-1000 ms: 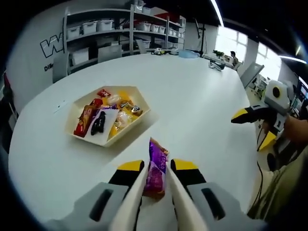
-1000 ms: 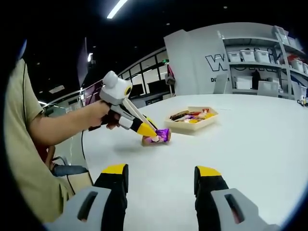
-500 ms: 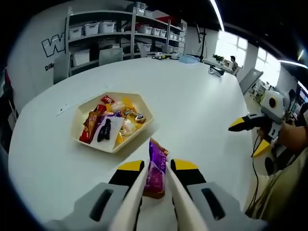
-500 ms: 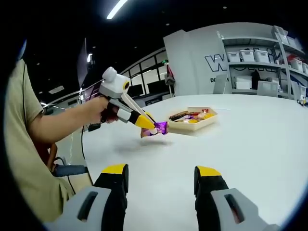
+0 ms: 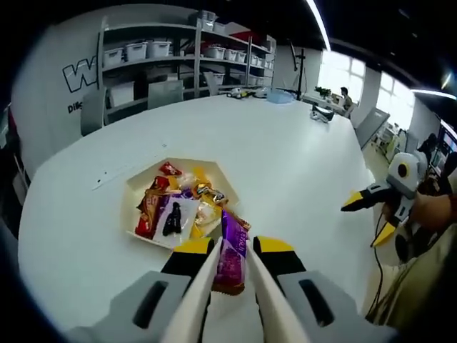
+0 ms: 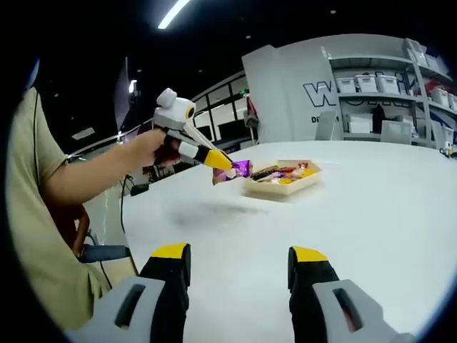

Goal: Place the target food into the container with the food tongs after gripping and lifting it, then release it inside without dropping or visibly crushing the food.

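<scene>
A shiny purple snack packet [image 5: 231, 249], one only, hangs pinched in the left gripper [image 5: 232, 251] above the table [image 5: 300, 157], beside the single tray [image 5: 141, 194] of mixed wrapped snacks. The right gripper [image 6: 239, 259] holds nothing, jaws spread.

Left gripper [image 5: 230, 251] jaws clamp purple snack packet [image 5: 231, 251] just beside snack-filled tray [image 5: 140, 193]; right gripper [image 5: 371, 218] at right.

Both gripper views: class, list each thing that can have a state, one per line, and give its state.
Left gripper: shut on purple packet, held above the table.
Purple packet: gripped upright, lifted near the tray's edge, not yet inside.
Tray: on the table, holding wrapped snacks.
Right gripper: open, holding nothing.
</scene>
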A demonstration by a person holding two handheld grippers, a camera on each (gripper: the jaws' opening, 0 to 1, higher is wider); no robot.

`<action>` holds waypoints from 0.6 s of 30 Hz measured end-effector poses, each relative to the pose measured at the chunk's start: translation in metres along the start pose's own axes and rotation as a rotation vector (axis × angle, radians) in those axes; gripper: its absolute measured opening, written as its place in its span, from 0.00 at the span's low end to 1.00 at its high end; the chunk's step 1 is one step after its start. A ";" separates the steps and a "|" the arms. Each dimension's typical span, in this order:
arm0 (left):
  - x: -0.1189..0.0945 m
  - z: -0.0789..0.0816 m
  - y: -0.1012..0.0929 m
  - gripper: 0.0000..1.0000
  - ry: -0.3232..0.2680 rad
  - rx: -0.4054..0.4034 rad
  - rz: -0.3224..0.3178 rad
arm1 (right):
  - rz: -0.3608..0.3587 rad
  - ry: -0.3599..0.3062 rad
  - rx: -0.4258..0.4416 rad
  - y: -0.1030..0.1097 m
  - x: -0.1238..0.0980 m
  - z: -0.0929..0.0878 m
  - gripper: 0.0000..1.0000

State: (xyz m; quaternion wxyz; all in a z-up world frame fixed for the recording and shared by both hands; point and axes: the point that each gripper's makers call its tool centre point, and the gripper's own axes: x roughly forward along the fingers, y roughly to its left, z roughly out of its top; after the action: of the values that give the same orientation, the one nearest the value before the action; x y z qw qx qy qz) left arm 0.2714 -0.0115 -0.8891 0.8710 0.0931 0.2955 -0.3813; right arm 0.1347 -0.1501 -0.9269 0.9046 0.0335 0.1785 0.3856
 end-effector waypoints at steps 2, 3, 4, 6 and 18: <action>0.000 0.004 0.003 0.20 -0.003 0.001 0.001 | -0.002 -0.001 -0.002 -0.001 -0.001 0.001 0.52; 0.000 0.007 0.005 0.20 -0.005 0.004 0.003 | -0.003 -0.003 -0.002 -0.001 -0.001 0.002 0.52; 0.000 0.009 0.006 0.20 -0.005 0.005 0.004 | -0.003 -0.004 -0.002 -0.001 -0.001 0.002 0.52; 0.000 0.014 0.010 0.20 -0.010 0.008 0.009 | -0.004 -0.003 -0.004 -0.001 -0.002 0.002 0.52; 0.005 0.034 0.035 0.20 -0.014 0.018 0.037 | -0.011 -0.008 -0.007 -0.003 -0.004 0.005 0.52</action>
State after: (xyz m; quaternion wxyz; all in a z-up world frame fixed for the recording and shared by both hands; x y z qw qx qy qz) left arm 0.3140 -0.0038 -0.8662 0.8792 0.1036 0.2840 -0.3683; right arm 0.1362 -0.1547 -0.9213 0.9075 0.0307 0.1739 0.3812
